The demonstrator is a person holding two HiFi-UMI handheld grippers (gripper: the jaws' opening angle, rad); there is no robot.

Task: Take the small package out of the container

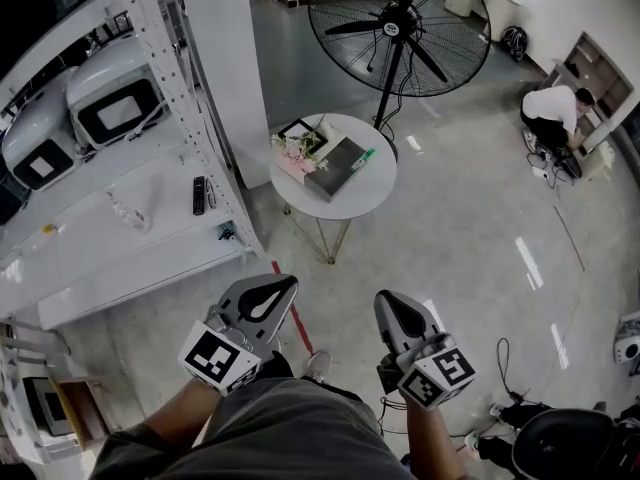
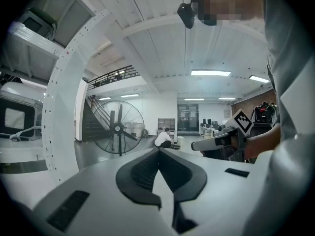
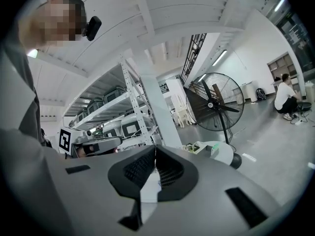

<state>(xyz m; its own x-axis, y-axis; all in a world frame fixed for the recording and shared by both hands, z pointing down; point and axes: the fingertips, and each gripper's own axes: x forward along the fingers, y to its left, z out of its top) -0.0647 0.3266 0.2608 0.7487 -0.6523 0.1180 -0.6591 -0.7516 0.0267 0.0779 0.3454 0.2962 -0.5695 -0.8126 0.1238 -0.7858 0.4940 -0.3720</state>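
1. Head view: I'm holding the left gripper [image 1: 283, 290] and the right gripper [image 1: 386, 301] low in front of me, well apart from the small round white tabletop [image 1: 375, 194]. On it lies a flat dark grey rectangular box [image 1: 335, 171], which I take for the container, just beside a spray of pale pink flowers [image 1: 298, 150]. I can't make out the small package from here. I judge it is inside the box, so the approach comes first.

2. Left gripper view: the jaws are closed tip to tip with nothing between them. They point toward the large black floor fan [image 2: 118, 128], not at the tabletop, so I'd swing this gripper round before advancing.

3. Right gripper view: these jaws are also pressed together and empty. The tabletop and box sit ahead, slightly right of the tips. I'd close the distance, part the jaws before reaching the box, steady it with the left gripper, and come in from above to spare the flowers.
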